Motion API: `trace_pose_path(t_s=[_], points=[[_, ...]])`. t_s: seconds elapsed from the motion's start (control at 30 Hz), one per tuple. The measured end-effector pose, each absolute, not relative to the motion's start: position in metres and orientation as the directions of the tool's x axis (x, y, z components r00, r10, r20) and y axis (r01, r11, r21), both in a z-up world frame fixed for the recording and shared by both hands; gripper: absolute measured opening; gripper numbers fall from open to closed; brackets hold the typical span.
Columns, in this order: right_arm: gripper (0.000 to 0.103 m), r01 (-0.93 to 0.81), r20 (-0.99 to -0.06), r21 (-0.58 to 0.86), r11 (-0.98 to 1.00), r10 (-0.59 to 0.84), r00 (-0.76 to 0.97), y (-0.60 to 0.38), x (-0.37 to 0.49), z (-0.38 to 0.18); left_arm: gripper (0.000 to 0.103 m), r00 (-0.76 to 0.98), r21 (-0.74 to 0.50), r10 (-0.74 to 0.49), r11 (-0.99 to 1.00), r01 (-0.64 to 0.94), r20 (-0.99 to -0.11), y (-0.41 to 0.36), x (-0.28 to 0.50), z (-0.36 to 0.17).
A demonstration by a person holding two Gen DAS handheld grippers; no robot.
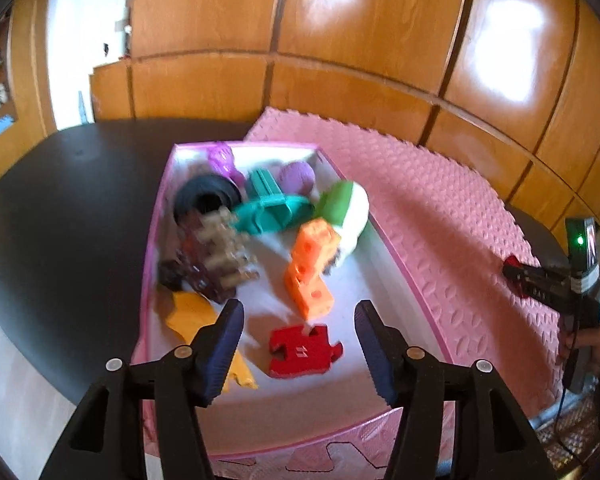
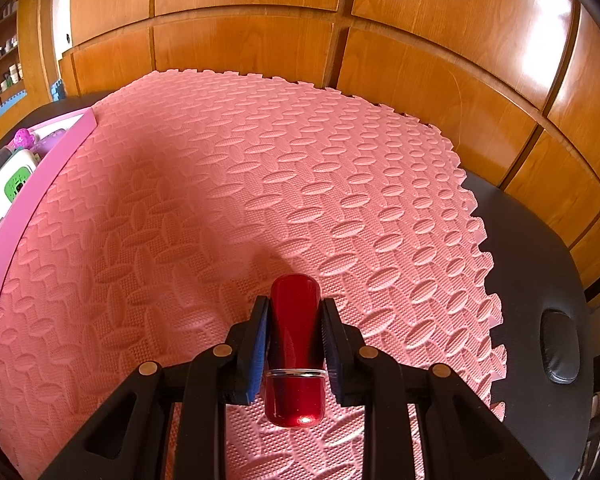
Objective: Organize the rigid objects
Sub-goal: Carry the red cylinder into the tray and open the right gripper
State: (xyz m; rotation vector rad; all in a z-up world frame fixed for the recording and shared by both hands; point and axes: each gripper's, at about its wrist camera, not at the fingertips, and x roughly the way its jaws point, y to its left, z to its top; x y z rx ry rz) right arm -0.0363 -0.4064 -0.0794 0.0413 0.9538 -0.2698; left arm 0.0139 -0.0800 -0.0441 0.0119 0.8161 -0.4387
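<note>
My left gripper [image 1: 300, 312] is open and empty above the near end of a pink-rimmed box [image 1: 396, 252]. Right below it in the box lies a red puzzle piece [image 1: 302, 350]. The box also holds orange cubes [image 1: 310, 268], a teal part [image 1: 272, 206], a green and white toy [image 1: 346, 208], a black ring [image 1: 204, 196], a brown toy [image 1: 216, 256], purple balls [image 1: 296, 176] and a yellow piece [image 1: 192, 312]. My right gripper [image 2: 294, 308] is shut on a red glossy cylinder [image 2: 294, 344] above the pink foam mat [image 2: 260, 184]. It shows at the right of the left wrist view [image 1: 540, 280].
The foam mat [image 1: 440, 216] lies on a black round table [image 1: 72, 200]. The box edge [image 2: 32, 184] shows at the left in the right wrist view. Wooden panels [image 1: 340, 40] stand behind. A black pad [image 2: 560, 352] sits on the table at right.
</note>
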Motion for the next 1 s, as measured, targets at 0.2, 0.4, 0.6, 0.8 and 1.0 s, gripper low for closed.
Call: trace_pose_path(t_s=[0.2, 0.4, 0.6, 0.8, 1.0], points=[[0.024, 0.253, -0.815, -0.078, 0.964, -0.208, 0.541, -0.407, -0.036, -0.079, 0.059, 0.649, -0.112, -0.317, 0.935, 0.337, -0.692, -0.075, 0.014, -0.029], [0.024, 0.263, -0.817, -0.075, 0.962, -0.211, 0.537, -0.407, -0.036, -0.079, 0.059, 0.671, -0.088, -0.278, 0.949, 0.302, -0.688, -0.068, 0.013, -0.028], [0.024, 0.28, -0.824, -0.049, 0.959, -0.198, 0.531, -0.409, -0.036, -0.079, 0.059, 0.672, -0.097, -0.264, 0.956, 0.276, -0.692, -0.06, 0.014, -0.029], [0.024, 0.298, -0.84, -0.032, 0.954, -0.187, 0.509, -0.41, -0.035, -0.077, 0.059, 0.681, -0.102, -0.257, 0.96, 0.26, -0.686, -0.052, 0.014, -0.028], [0.024, 0.363, -0.868, 0.007, 0.932, -0.175, 0.466, -0.412, -0.036, -0.074, 0.059, 0.693, -0.103, -0.246, 0.965, 0.242, -0.678, -0.044, 0.014, -0.027]])
